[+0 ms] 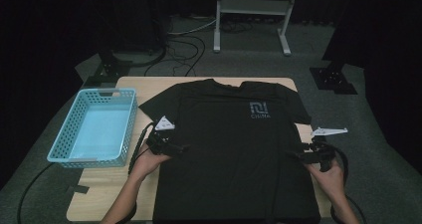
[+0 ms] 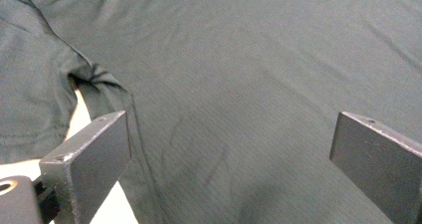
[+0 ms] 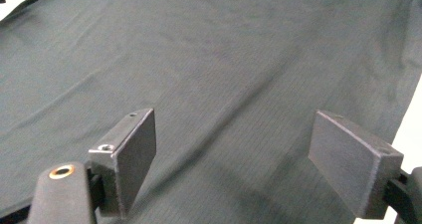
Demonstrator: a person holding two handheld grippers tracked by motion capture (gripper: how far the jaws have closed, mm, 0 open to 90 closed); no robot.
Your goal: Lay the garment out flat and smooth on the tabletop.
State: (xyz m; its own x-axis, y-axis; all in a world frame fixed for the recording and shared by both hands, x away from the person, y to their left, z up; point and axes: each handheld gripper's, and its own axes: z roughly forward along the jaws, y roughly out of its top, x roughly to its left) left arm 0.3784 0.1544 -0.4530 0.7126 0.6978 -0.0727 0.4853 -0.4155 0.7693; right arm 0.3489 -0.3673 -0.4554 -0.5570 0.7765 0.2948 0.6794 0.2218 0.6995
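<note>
On table (image 1: 107,189): flat black T-shirt (image 1: 234,149), blue basket (image 1: 97,127) left; both jaws wide open, empty

- The T-shirt (image 1: 229,149) is black, with a small pale grey logo (image 1: 259,109) on the chest.
- The basket (image 1: 128,129) at the table's left edge is light blue, its walls patterned with rows of small holes.
- The table (image 1: 107,184) is pale wood.
- Both grippers' jaws are black.
- The floor (image 1: 388,184) is grey.

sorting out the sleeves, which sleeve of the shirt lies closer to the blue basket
The sleeve on the left gripper's side: it points toward the basket, while the other sleeve lies across the T-shirt.
</note>
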